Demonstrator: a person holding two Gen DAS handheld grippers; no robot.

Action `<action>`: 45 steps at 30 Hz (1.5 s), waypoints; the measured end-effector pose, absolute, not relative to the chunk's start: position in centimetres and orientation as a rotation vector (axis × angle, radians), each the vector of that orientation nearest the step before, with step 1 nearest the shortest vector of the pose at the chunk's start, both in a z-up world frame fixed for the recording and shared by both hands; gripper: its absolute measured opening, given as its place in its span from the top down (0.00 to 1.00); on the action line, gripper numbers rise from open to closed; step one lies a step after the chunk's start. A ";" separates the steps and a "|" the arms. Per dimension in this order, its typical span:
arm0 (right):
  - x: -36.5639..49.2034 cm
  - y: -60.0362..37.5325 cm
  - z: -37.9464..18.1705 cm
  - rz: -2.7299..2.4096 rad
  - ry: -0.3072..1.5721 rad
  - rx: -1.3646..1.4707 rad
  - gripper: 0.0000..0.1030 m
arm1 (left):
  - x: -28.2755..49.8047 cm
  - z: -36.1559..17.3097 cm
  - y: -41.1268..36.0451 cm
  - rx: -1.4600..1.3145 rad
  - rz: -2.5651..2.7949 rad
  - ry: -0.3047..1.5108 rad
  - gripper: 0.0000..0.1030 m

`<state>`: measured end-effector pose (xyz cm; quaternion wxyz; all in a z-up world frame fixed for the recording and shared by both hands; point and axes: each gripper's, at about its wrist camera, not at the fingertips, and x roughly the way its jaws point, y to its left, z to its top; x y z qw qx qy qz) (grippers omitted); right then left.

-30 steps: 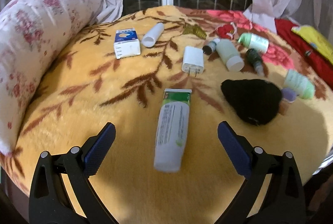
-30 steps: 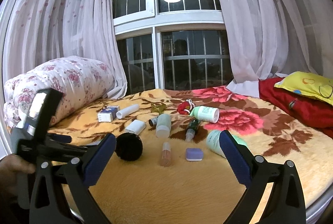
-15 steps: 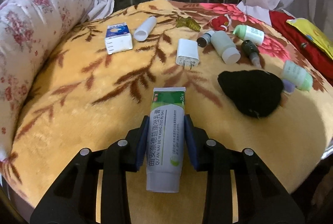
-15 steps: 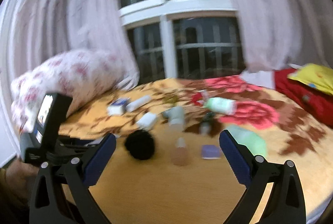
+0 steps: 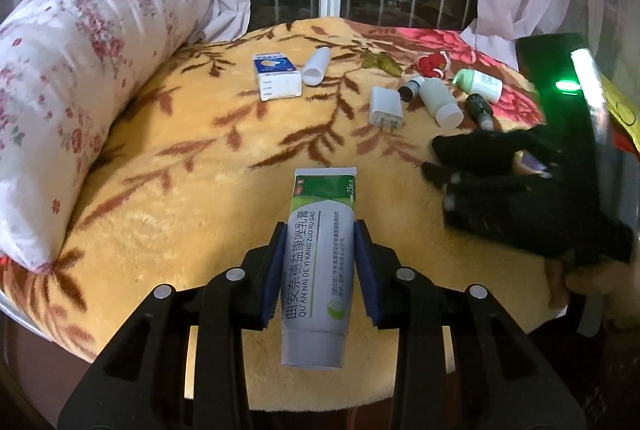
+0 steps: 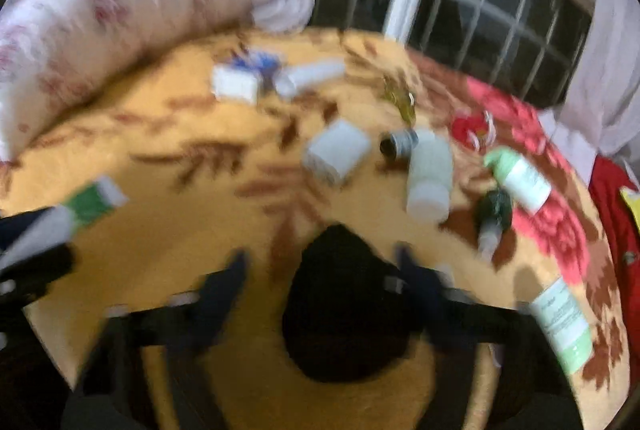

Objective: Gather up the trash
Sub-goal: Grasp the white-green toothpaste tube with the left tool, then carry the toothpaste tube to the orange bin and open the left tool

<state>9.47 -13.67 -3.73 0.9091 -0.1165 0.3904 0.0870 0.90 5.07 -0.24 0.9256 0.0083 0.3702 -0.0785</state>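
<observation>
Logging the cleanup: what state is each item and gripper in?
Ointment tube: clamped between left gripper fingers, just closed.
Black object: on blanket, between right gripper fingers, just closing, one side apart.
White bottle: lying down, capped.
Blue-white box: lying flat.

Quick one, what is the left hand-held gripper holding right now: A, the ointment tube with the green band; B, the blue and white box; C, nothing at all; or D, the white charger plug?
A: in the left wrist view the left hand-held gripper has both blue pads pressed against the sides of the ointment tube, while the charger plug and box lie farther off on the blanket.
</observation>
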 end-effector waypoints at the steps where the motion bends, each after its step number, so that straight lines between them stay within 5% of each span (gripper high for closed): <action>1: 9.5 -14.1 -3.7 0.168 0.802 -0.224 0.55 | 0.7 -0.3 5.1 0.013 -0.165 0.759 0.68; 19: -4.3 -17.1 0.5 0.374 0.774 -0.111 0.58 | -7.4 -0.3 1.9 0.099 -0.428 0.830 0.68; 34: -10.4 -18.3 -14.7 0.409 1.293 -0.058 0.55 | -10.1 -12.0 -3.4 0.184 -0.676 1.343 0.68; 35: -10.5 -18.3 -15.1 0.411 1.305 -0.058 0.52 | -10.1 -12.7 -3.8 0.199 -0.686 1.379 0.67; 36: -10.6 -18.2 -15.6 0.413 1.323 -0.064 0.47 | -10.1 -13.1 -4.0 0.209 -0.686 1.406 0.57; 37: -10.8 -18.3 -15.7 0.402 1.320 -0.063 0.31 | -10.2 -13.5 -4.2 0.221 -0.674 1.425 0.39; 39: -11.0 -18.7 -15.5 0.377 1.301 -0.065 0.21 | -10.2 -13.6 -4.3 0.229 -0.649 1.421 0.29; 45: -11.5 -20.0 -12.1 0.381 1.170 -0.035 0.21 | -10.4 -10.5 -2.8 0.148 -0.646 1.306 0.29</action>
